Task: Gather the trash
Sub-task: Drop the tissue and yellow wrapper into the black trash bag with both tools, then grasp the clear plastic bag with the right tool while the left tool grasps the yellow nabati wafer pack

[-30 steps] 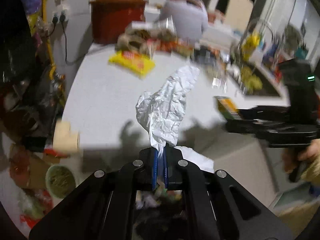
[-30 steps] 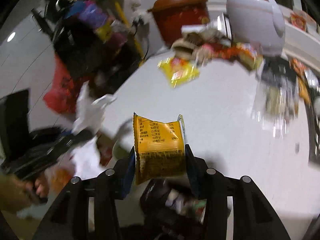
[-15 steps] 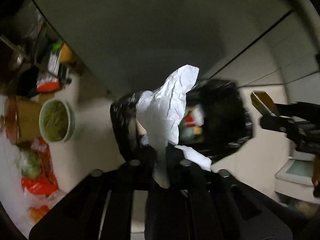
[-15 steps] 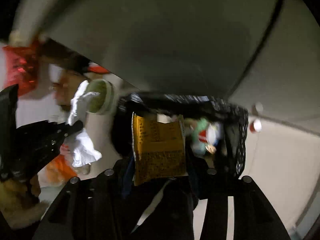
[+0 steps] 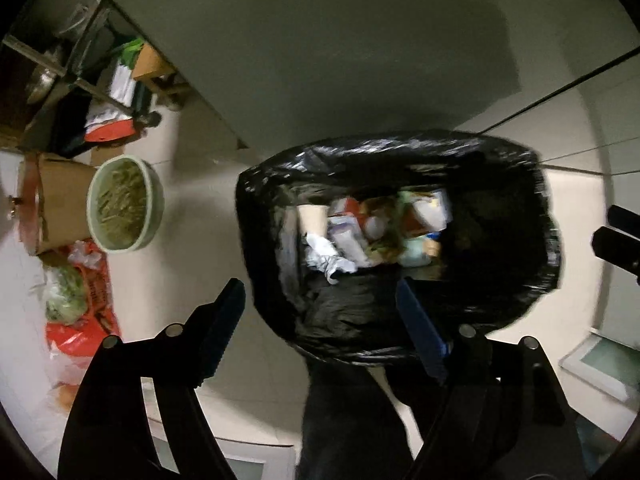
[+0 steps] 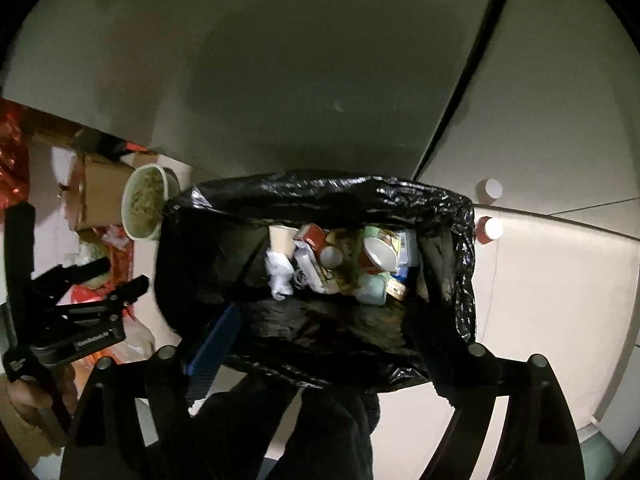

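1. Below, both grippers point down over the bin lined with a black bag [image 5: 400,320].
2. Left gripper [image 5: 320,304]: jaws opening, fingers wide apart, nothing between them.
3. Right gripper [image 6: 324,332]: jaws opening, fingers wide apart, nothing between them.
4. Crumpled white paper [image 6: 280,272] lies inside the bag, at the left of the trash pile [image 6: 352,256].
5. Green bowl [image 5: 126,204] sits on the floor just beside the bin.

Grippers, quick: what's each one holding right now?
Left gripper: jaws opening, nothing between them, over the bin.
Right gripper: jaws opening, nothing between them.
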Demonstrator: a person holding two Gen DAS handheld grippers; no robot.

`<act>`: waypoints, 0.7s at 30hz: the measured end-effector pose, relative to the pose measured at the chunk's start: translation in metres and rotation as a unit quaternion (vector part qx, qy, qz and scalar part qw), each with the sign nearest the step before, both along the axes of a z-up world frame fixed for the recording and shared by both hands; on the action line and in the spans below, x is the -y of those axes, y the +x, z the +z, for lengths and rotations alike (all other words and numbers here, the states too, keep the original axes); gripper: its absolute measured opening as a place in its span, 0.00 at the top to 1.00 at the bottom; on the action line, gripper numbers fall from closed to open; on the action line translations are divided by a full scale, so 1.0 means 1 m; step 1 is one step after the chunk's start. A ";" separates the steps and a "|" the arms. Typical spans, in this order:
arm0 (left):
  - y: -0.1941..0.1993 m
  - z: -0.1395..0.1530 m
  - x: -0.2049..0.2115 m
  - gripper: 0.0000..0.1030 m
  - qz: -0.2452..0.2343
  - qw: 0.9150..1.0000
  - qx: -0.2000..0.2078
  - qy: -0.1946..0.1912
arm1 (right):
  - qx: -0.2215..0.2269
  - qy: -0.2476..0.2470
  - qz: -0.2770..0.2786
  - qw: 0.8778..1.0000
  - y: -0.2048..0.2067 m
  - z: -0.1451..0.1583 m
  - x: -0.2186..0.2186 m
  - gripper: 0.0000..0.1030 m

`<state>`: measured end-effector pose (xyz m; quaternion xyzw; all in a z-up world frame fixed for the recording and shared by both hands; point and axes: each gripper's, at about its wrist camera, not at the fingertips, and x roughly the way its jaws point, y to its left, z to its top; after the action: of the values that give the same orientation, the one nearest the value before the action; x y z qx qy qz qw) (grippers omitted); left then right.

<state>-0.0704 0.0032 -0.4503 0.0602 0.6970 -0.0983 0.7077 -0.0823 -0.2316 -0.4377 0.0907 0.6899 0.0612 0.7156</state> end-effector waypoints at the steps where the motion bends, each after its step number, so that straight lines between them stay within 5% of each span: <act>1: 0.000 0.013 0.001 0.26 -0.006 1.000 0.004 -0.022 | 0.005 0.005 0.000 1.000 0.001 0.008 0.001 0.19; 4: -0.001 0.052 0.007 0.26 -0.019 0.997 0.022 -0.065 | 0.037 0.022 0.012 0.999 0.002 0.049 -0.003 0.19; 7: -0.007 0.109 0.010 0.25 -0.037 0.991 0.060 -0.111 | 0.107 0.077 0.032 0.991 0.004 0.128 -0.010 0.19; 10: -0.012 0.157 0.011 0.17 -0.050 0.983 0.109 -0.137 | 0.197 0.125 0.057 0.971 0.012 0.215 -0.013 0.12; 11: -0.012 0.172 0.012 0.17 -0.053 0.980 0.125 -0.144 | 0.245 0.119 0.059 0.960 0.020 0.249 -0.010 0.04; 13: -0.011 0.194 0.014 0.17 -0.053 0.976 0.148 -0.148 | 0.317 0.095 0.048 0.943 0.040 0.290 0.000 0.05; 17: -0.008 0.228 0.017 0.17 -0.037 0.967 0.183 -0.172 | 0.356 0.022 -0.030 0.934 0.110 0.319 0.034 0.05; 21: -0.008 0.241 0.019 0.17 -0.029 0.963 0.210 -0.166 | 0.334 -0.019 -0.104 0.937 0.190 0.302 0.077 0.05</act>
<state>-0.0780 -0.0161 -0.2090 -0.0190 0.5048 -0.2184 0.8349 0.1078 -0.3086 -0.1357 0.1222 0.3987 0.0003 0.9089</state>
